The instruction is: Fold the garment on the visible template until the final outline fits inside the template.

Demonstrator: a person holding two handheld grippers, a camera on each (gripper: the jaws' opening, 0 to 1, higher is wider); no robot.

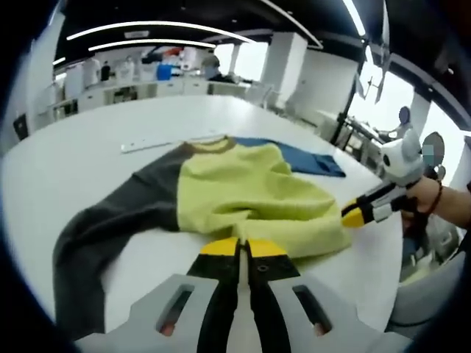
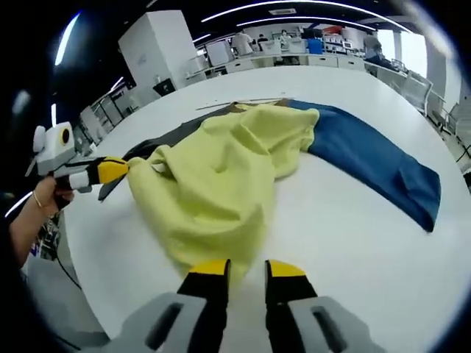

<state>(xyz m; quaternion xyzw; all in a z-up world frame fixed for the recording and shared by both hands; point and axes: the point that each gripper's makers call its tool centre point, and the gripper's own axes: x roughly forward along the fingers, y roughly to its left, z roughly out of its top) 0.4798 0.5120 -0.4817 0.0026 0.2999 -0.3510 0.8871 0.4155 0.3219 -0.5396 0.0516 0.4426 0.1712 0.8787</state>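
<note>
Left gripper view: the left gripper (image 1: 244,248) sits low over the round white table (image 1: 88,158), its 2 yellow-tipped jaws pressed together with nothing between them, just short of the hem of the yellow knit sweater with dark grey and blue sleeves (image 1: 246,195). The garment lies crumpled near the table's middle, 1 grey sleeve (image 1: 96,235) trailing toward the near left edge and the blue sleeve (image 1: 309,158) lying beyond the body. A thin pale strip (image 1: 165,142) lies on the table beyond the collar. The right gripper (image 1: 355,215), held by a person's hand (image 1: 427,195), touches the sweater's right corner; I cannot tell whether it has hold.

Right gripper view: the right gripper (image 2: 246,268) stands with its jaws narrowly apart, empty, at the yellow hem. The left gripper touches the sweater's far left edge, its jaw state unclear here. The blue sleeve stretches right.
</note>
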